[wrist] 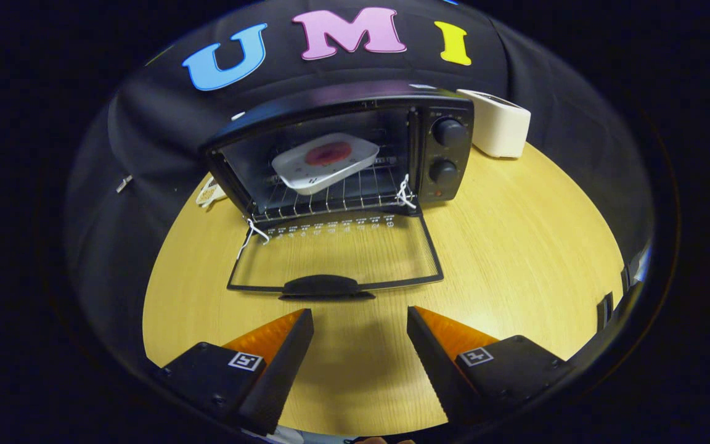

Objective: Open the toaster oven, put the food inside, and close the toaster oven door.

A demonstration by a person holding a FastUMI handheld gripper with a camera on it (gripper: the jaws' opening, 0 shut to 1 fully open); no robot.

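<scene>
toaster oven (355,154) stands at the bench (515,246) far edge, door (336,259) folded flat, plate of food (325,160) on the rack. fingers (360,327) spread wide, empty. door judged stiff, hinged; best lifted by handle (321,286).

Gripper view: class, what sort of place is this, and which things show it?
Probably a staged kitchen-style booth, not a real kitchen: a toaster oven with its door down, a white appliance on a round wooden table, black cloth wall behind. The gripper hangs open before the door.
</scene>
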